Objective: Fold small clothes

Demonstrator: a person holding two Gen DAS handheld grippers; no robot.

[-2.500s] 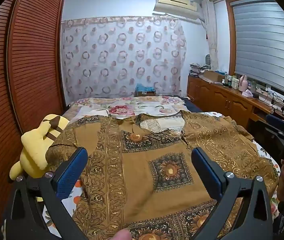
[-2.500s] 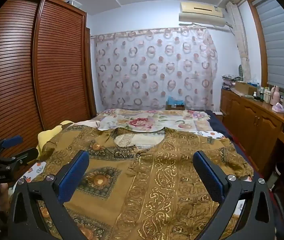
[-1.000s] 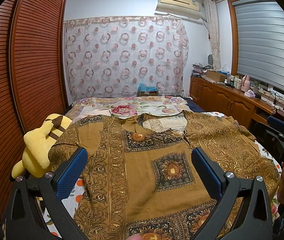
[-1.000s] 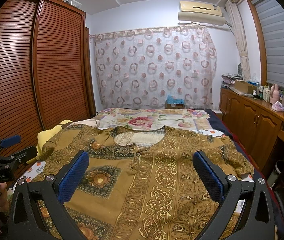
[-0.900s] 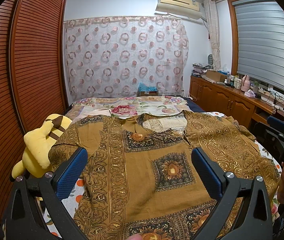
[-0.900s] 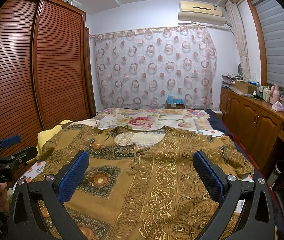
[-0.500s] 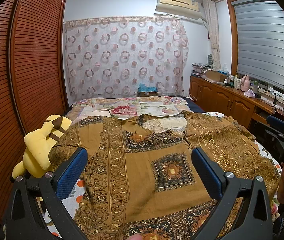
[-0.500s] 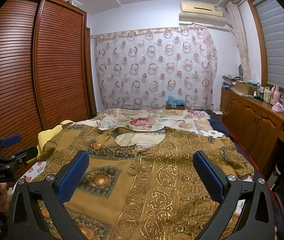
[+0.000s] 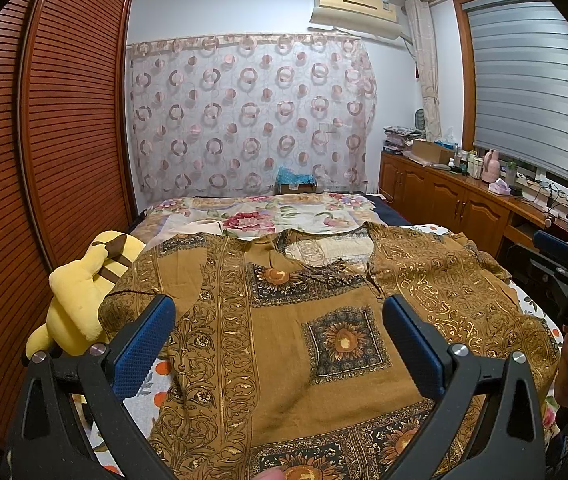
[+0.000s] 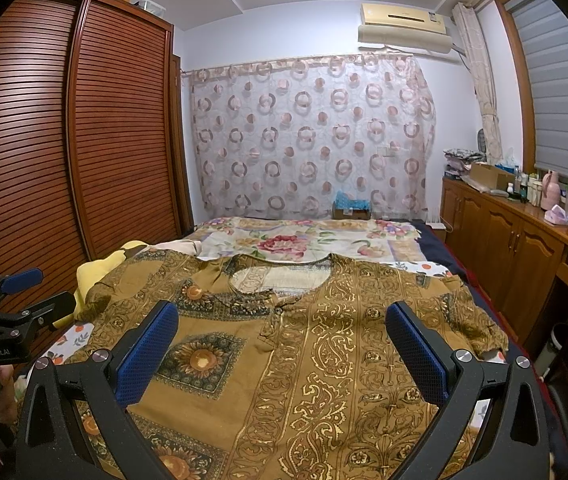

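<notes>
Lay spread flat on the bed: brown patterned shirt, collar toward 12 o'clock. Hovered above its hem, jaws wide open, empty: left gripper, right gripper.

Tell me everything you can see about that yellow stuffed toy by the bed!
The yellow stuffed toy looks soft and plush, with a dark brown patch near its top end. It sits slumped at the bed's edge beside the brown louvred wardrobe. The brown patterned shirt has a sleeve draped over its side. Its face cannot be seen.
</notes>
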